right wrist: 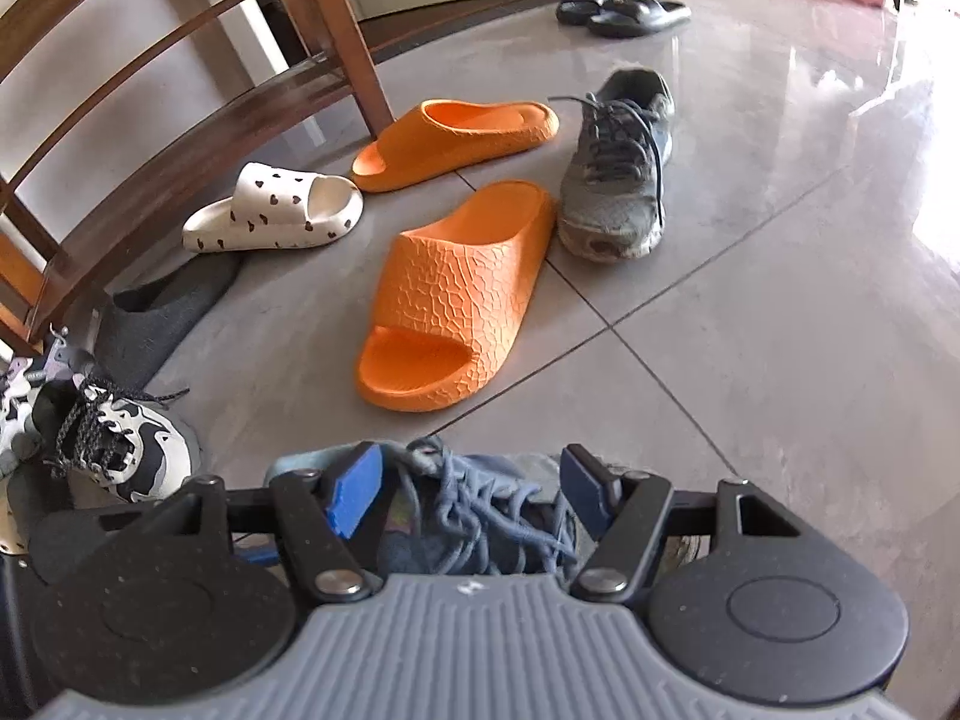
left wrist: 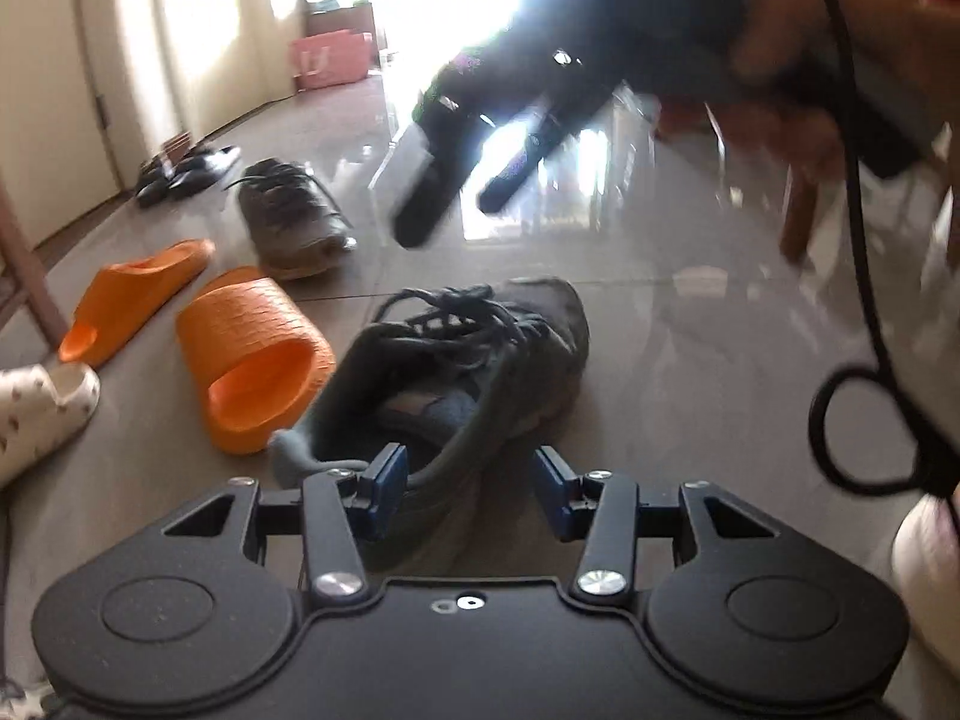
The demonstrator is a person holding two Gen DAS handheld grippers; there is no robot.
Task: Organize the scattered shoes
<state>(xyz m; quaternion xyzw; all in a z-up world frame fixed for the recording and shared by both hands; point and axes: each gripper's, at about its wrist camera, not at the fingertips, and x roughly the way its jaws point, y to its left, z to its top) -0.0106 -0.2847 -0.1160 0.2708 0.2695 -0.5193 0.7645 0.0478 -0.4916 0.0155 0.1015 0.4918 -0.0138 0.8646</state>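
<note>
A grey laced sneaker [left wrist: 480,360] lies on the tiled floor right in front of my left gripper [left wrist: 468,483]. The gripper is open: its left pad sits at the shoe's collar and its right pad stands clear of the side. My right gripper [left wrist: 456,210] hovers blurred over the far end of the same sneaker [right wrist: 480,516], open, fingers apart and the laces showing below the right gripper [right wrist: 469,486]. Its mate, a second grey sneaker [right wrist: 618,168], stands beside two orange slides [right wrist: 462,294] [right wrist: 456,138].
A white slide with dark hearts [right wrist: 276,210], a dark grey slipper [right wrist: 162,312] and a black-and-white sneaker [right wrist: 114,438] lie near a wooden chair [right wrist: 348,42]. Black sandals [right wrist: 618,6] sit by the wall. A black cable [left wrist: 858,240] hangs at the right.
</note>
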